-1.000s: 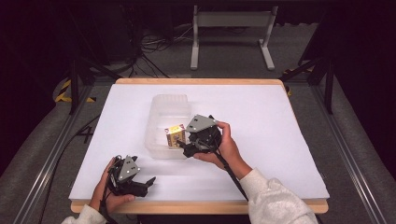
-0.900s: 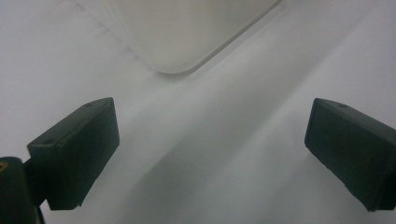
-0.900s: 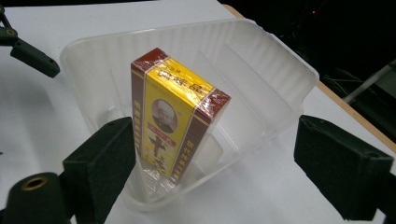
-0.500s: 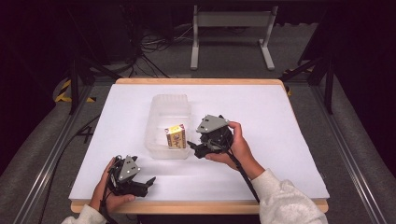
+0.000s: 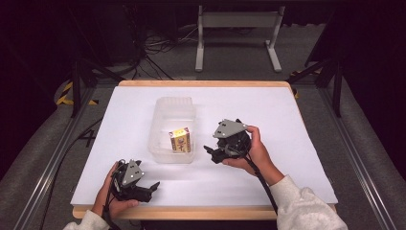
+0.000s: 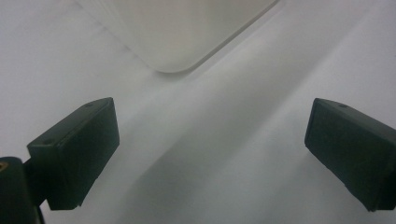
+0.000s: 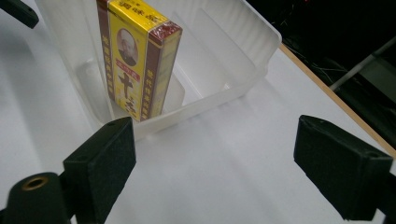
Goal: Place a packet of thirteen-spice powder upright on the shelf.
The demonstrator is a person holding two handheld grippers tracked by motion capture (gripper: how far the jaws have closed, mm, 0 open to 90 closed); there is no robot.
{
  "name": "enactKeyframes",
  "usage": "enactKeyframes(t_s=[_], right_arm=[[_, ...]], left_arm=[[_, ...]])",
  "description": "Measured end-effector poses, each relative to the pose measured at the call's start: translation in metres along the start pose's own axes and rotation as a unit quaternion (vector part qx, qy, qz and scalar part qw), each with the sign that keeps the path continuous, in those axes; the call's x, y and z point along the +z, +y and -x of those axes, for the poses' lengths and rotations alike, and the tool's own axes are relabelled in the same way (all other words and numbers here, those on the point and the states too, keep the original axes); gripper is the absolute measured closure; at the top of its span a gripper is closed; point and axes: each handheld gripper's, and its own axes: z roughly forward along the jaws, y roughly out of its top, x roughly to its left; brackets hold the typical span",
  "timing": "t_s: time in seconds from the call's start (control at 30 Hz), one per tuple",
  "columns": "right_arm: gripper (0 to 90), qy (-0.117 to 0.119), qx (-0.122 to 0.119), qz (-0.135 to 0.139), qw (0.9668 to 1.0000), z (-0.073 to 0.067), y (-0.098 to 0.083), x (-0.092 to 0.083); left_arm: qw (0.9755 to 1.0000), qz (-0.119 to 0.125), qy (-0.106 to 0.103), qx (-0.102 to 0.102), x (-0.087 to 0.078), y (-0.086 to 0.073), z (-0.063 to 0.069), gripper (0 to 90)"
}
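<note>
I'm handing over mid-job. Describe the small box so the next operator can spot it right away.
On the white table, find the clear plastic bin left of centre. The box stands at the bin's near end, toward the person. It is the sole coloured item there: yellow with dark red edges, a small portrait and dark characters on its face.

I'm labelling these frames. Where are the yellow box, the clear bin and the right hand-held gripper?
yellow box [image 7: 135, 65]: right gripper view, its front face.
clear bin [image 5: 174, 106]: high view, bare floor at its far end.
right hand-held gripper [image 5: 211, 153]: high view, between its fingertips.
</note>
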Motion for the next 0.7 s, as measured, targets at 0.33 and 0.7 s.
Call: enactKeyframes(t_s=[0.33, 0.7], right_arm=[[13.1, -0.019, 0.002, -0.001, 0.9998, 0.012, -0.017, -0.012], [12.4, -0.044, 0.02, 0.038, 0.9981, 0.022, -0.038, -0.031]], left_arm=[[1.0, -0.001, 0.0, -0.002, 0.0, 0.0, 0.0, 3.7], [1.0, 0.001, 0.0, -0.001, 0.0, 0.0, 0.0, 3.7]])
